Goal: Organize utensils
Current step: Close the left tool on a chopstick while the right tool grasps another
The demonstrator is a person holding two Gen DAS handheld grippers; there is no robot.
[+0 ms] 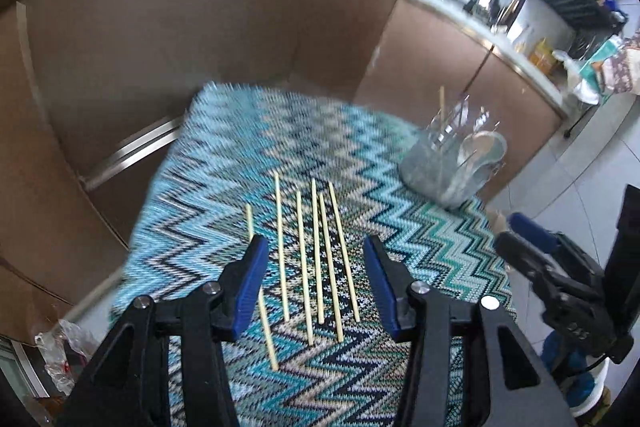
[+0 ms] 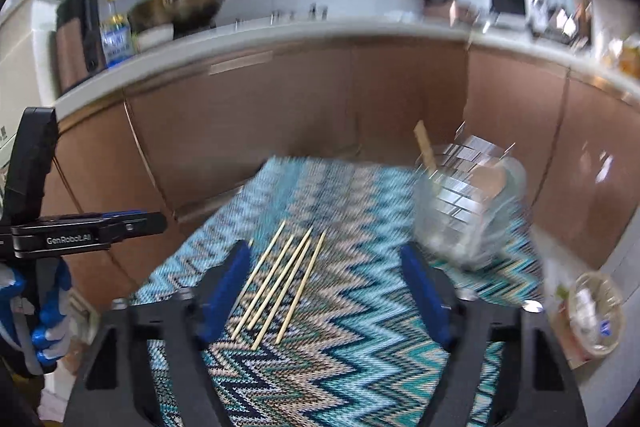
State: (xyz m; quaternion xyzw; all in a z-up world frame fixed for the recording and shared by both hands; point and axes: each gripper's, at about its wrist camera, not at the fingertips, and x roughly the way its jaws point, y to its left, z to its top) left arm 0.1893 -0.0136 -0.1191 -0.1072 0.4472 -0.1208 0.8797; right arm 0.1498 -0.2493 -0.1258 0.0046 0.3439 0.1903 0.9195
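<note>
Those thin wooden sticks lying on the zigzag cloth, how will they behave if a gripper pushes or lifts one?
The wooden sticks look thin and light, so probably stiff yet snappable. Being slender, one may roll sideways on the zigzag cloth when nudged. They lie close together, so neighbours may shift too.

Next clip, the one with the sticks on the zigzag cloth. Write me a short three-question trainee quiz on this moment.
1. True or false: the left gripper already grips a wooden stick.
2. How many sticks lie loose on the zigzag cloth?
3. The clear glass holder stands: A) at the cloth's far right, B) at its near left, C) on the counter.

Key: 1 false, both it and the right gripper are open and empty; 2 six; 3 A.
</note>
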